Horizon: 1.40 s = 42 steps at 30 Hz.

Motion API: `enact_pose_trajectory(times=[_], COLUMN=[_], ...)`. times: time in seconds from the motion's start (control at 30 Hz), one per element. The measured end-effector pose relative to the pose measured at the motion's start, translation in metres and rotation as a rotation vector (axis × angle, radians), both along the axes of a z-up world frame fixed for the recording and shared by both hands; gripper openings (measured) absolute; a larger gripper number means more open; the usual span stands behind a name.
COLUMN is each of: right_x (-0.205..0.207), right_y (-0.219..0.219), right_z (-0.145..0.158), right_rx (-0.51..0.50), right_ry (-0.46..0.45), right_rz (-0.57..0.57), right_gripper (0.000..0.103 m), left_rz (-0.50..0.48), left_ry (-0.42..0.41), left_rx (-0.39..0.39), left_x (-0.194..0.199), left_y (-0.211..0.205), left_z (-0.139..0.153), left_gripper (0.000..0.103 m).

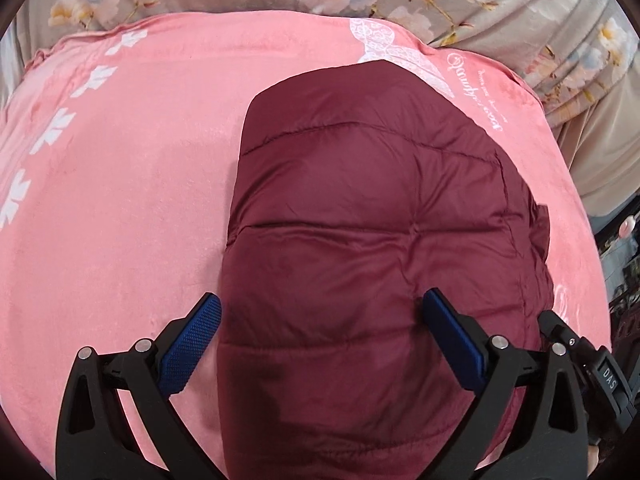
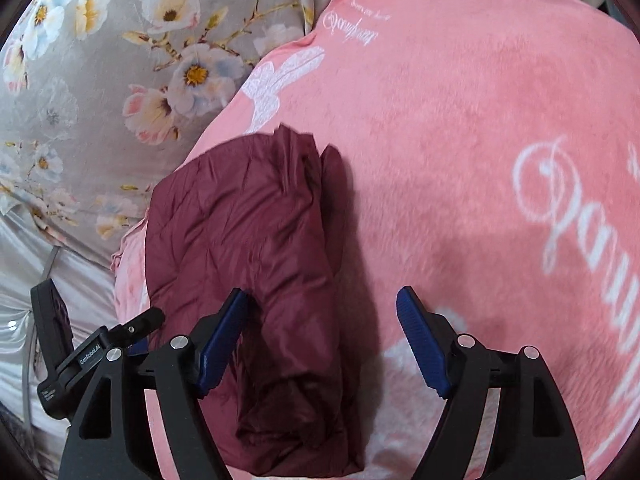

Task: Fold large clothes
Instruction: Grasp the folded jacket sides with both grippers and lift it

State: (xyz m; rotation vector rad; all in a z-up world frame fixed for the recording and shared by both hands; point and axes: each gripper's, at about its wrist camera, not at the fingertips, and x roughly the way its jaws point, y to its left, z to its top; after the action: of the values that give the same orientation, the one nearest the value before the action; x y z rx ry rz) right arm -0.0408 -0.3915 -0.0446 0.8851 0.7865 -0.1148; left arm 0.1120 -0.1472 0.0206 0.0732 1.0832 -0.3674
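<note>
"genrobot.ai" on the left gripper body ("das" in the other view).

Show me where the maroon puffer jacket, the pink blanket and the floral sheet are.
maroon puffer jacket (image 1: 372, 220): left wrist view, middle quilted panel.
pink blanket (image 2: 460, 128): right wrist view, bare plush area.
floral sheet (image 2: 100, 100): right wrist view, flowered part upper left.

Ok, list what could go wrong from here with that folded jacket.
1. The puffy maroon quilted jacket looks springy, and both tools are open, the left tool and the right tool, so the fold may puff open.
2. In the right wrist view loose layers bunch at the near end; a grab there could catch one layer and undo the fold.
3. The soft pink plush blanket underneath may drag and wrinkle.
</note>
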Motion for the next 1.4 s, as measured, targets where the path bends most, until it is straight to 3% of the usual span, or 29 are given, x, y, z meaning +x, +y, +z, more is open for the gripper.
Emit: enact_pose_trajectory(times=[0.33, 0.47, 0.63, 0.67, 0.77, 0.83, 0.93, 1.0, 1.07, 1.17, 1.23, 1.27, 1.3, 1.4], right_x=[-0.017, -0.040, -0.050, -0.050, -0.058, -0.070, -0.065, -0.060, -0.060, -0.062, -0.063, -0.062, -0.063, -0.045], right_y=[0.022, 0.042, 0.070, 0.074, 0.074, 0.063, 0.053, 0.050, 0.054, 0.052, 0.047, 0.042, 0.038, 0.032], right_z=[0.005, 0.031, 0.027, 0.025, 0.033, 0.041, 0.022, -0.003, 0.003, 0.024, 0.035, 0.042, 0.044, 0.046], right_rx=[0.030, -0.075, -0.169, -0.198, -0.227, -0.223, -0.216, -0.138, -0.172, -0.183, -0.166, -0.155, -0.150, -0.114], right_ry=[-0.008, -0.048, -0.010, -0.001, -0.028, -0.059, 0.038, 0.102, 0.104, 0.068, 0.030, -0.006, -0.023, -0.044], right_rz=[0.001, 0.049, 0.166, 0.171, 0.149, 0.109, 0.119, 0.140, 0.145, 0.106, 0.075, 0.036, 0.015, 0.001], right_gripper=[0.077, 0.077, 0.074, 0.063, 0.013, 0.009, 0.007, 0.008, 0.011, 0.020, 0.046, 0.067, 0.073, 0.075], left_rz=[-0.007, -0.035, -0.106, -0.114, -0.122, -0.115, -0.106, -0.104, -0.106, -0.076, -0.051, -0.031, -0.013, 0.023], left_ry=[0.034, 0.046, 0.023, 0.013, -0.016, -0.017, 0.025, 0.051, 0.043, 0.057, 0.070, 0.084, 0.095, 0.135], left_rx=[-0.011, -0.038, -0.016, 0.003, 0.042, 0.044, 0.016, 0.006, 0.021, -0.022, -0.073, -0.095, -0.117, -0.173], left_x=[-0.010, -0.022, -0.045, -0.047, -0.051, -0.050, -0.044, -0.042, -0.043, -0.036, -0.028, -0.020, -0.015, 0.001], left_y=[0.006, 0.014, 0.008, 0.005, 0.003, 0.007, 0.013, 0.012, 0.011, 0.019, 0.028, 0.031, 0.034, 0.041], left_z=[-0.001, 0.006, 0.005, 0.003, 0.002, 0.001, -0.011, -0.015, -0.011, 0.000, 0.004, 0.004, 0.004, -0.002], left_gripper=[0.098, 0.098, 0.098, 0.098, 0.098, 0.098, 0.098, 0.098, 0.098, 0.098, 0.098, 0.098, 0.098, 0.098])
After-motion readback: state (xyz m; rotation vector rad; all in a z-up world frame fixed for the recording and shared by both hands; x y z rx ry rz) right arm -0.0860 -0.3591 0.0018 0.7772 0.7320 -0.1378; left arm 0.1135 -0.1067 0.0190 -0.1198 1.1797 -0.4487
